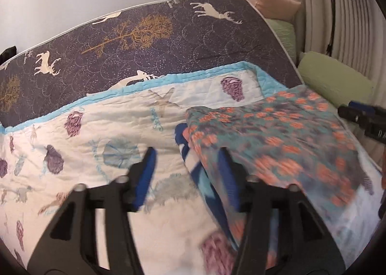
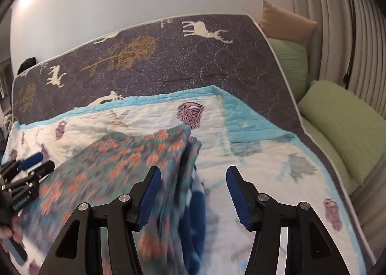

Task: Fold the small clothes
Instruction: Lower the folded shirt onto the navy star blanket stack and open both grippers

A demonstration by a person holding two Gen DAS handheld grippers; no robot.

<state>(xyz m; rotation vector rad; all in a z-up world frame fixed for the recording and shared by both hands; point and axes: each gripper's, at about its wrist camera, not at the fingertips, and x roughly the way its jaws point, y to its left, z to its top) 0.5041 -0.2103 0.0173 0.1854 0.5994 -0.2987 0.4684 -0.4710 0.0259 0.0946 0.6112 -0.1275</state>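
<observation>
Green pillows (image 2: 342,125) beside seashell quilt (image 2: 253,154)

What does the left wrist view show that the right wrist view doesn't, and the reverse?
Left wrist only: the right hand-held gripper entering at the right edge.
Right wrist only: the left hand-held gripper at the left edge, and a turned-back blue quilt corner.
Both: the teal garment with orange flowers, the white seashell-print quilt, the dark deer-print bedspread, green pillows.

A teal garment (image 1: 277,135) with orange flower print, blurred, lies folded at the frame's right, over blue-and-white cloth (image 1: 190,154).
</observation>
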